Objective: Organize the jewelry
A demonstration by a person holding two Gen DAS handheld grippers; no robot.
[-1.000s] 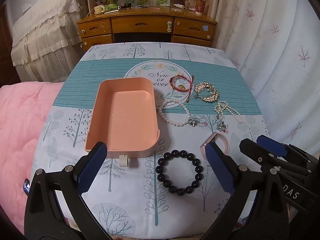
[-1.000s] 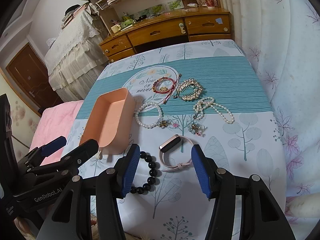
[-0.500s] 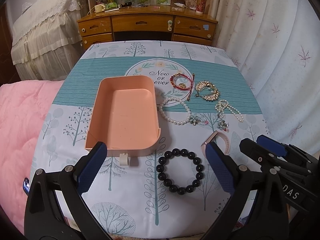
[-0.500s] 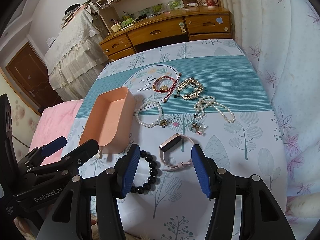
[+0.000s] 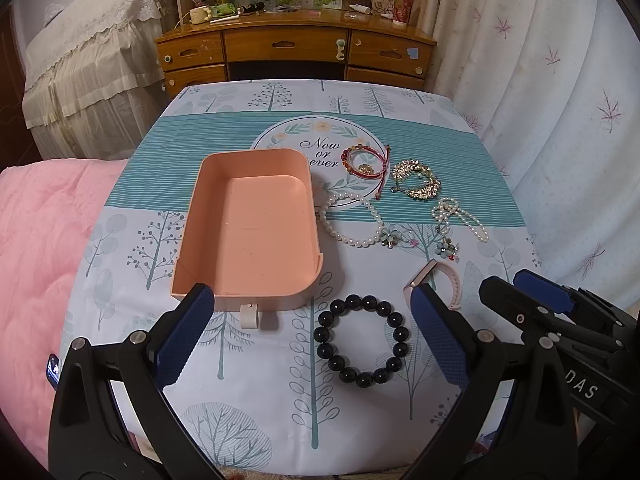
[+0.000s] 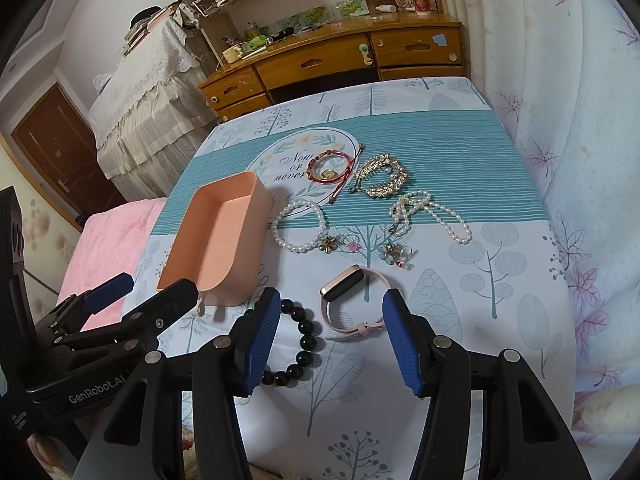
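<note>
left wrist view: left gripper (image 5: 310, 332) gaping, nothing held, low over near table edge, aimed at the gap between tray and beads
tray: empty peach tray (image 5: 248, 224) left of centre, nothing in it yet
black bead bracelet (image 5: 363, 340): flat on tablecloth (image 5: 260, 400), just right of tray's near corner
right wrist view: right gripper (image 6: 328, 338) also spread wide, empty, level and low, pointing at pink smartband (image 6: 352, 296)
smartband: lies between the pads, slightly ahead, strap curled
step tip: drop straight onto the band's body, pinch across the strap, lift clear before crossing to tray
risk: black beads touch left pad's line; avoid snagging
</note>
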